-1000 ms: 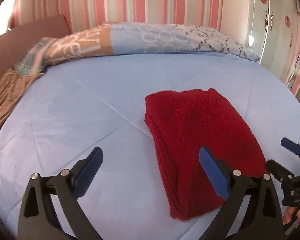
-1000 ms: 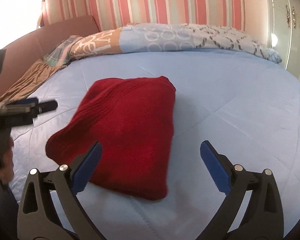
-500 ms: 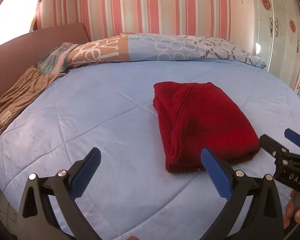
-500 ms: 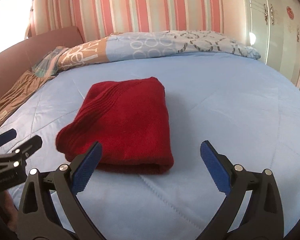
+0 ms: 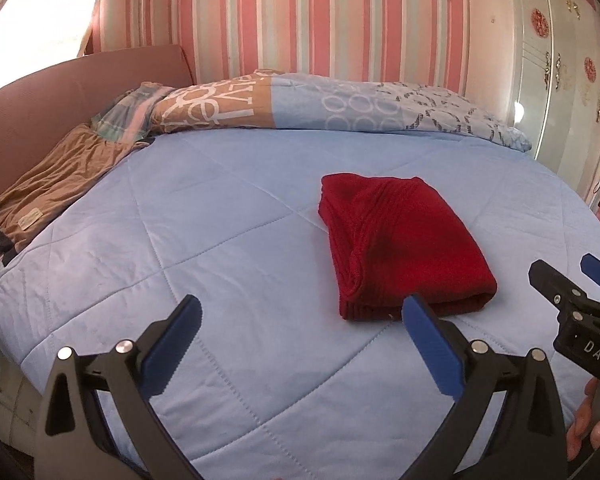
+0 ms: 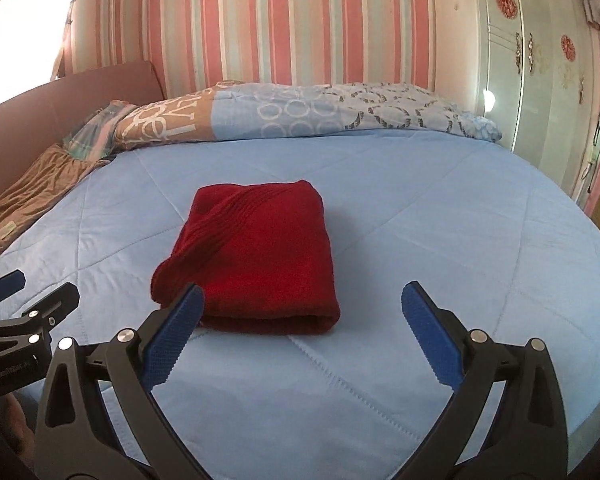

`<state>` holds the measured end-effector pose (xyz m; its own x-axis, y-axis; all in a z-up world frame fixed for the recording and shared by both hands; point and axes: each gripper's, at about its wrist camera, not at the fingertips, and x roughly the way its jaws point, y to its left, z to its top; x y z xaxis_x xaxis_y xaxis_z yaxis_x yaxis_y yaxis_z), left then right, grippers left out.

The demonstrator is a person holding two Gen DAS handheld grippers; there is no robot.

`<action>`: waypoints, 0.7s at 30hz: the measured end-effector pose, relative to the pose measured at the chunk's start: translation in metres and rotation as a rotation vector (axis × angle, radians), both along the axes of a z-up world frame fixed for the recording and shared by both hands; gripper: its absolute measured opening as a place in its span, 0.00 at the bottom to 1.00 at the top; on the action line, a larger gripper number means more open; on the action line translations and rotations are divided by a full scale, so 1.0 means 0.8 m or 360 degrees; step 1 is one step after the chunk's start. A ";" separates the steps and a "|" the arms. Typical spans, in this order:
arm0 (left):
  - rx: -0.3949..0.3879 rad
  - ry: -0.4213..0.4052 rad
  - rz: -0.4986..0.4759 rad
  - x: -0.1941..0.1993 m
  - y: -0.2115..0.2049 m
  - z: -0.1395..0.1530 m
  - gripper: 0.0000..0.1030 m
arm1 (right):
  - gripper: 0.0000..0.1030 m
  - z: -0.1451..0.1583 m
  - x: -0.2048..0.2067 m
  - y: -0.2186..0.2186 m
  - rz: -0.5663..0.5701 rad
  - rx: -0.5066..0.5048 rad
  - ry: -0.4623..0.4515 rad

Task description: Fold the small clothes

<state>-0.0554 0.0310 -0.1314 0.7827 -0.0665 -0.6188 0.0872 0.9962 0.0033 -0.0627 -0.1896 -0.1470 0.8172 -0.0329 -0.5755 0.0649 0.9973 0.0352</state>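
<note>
A red knitted garment [image 5: 400,244] lies folded into a compact rectangle on the light blue quilt [image 5: 220,240]; it also shows in the right wrist view [image 6: 256,256]. My left gripper [image 5: 300,344] is open and empty, above the quilt, near and to the left of the garment. My right gripper [image 6: 300,336] is open and empty, just in front of the garment's near edge. The right gripper also shows at the right edge of the left wrist view [image 5: 572,296], and the left gripper at the left edge of the right wrist view [image 6: 28,304].
A patterned blue and tan duvet [image 5: 320,108] is bunched along the far side of the bed. A brown cloth [image 5: 52,184] lies at the far left by the headboard [image 5: 60,96]. A white wardrobe [image 6: 540,60] stands at the right.
Both grippers have pulled back and up from the red garment, which now lies farther away. The garment itself stays folded in place.
</note>
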 end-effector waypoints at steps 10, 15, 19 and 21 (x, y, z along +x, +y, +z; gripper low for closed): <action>0.0060 0.0039 -0.0007 -0.008 -0.004 0.022 0.98 | 0.96 0.029 -0.012 0.003 -0.0006 0.0052 0.0087; 0.0027 0.0089 -0.0045 -0.006 -0.010 0.035 0.98 | 0.96 0.045 -0.016 0.003 -0.0005 0.0069 0.0089; 0.0024 0.0067 -0.0052 -0.008 -0.014 0.051 0.98 | 0.96 0.053 -0.015 0.002 -0.0020 0.0062 0.0089; 0.0029 0.0065 -0.0058 -0.009 -0.016 0.056 0.98 | 0.96 0.058 -0.017 0.003 -0.0027 0.0062 0.0089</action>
<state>-0.0627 0.0180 -0.0868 0.7539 -0.0828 -0.6517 0.1239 0.9921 0.0173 -0.0760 -0.1873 -0.1010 0.7830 -0.0230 -0.6216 0.0846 0.9940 0.0698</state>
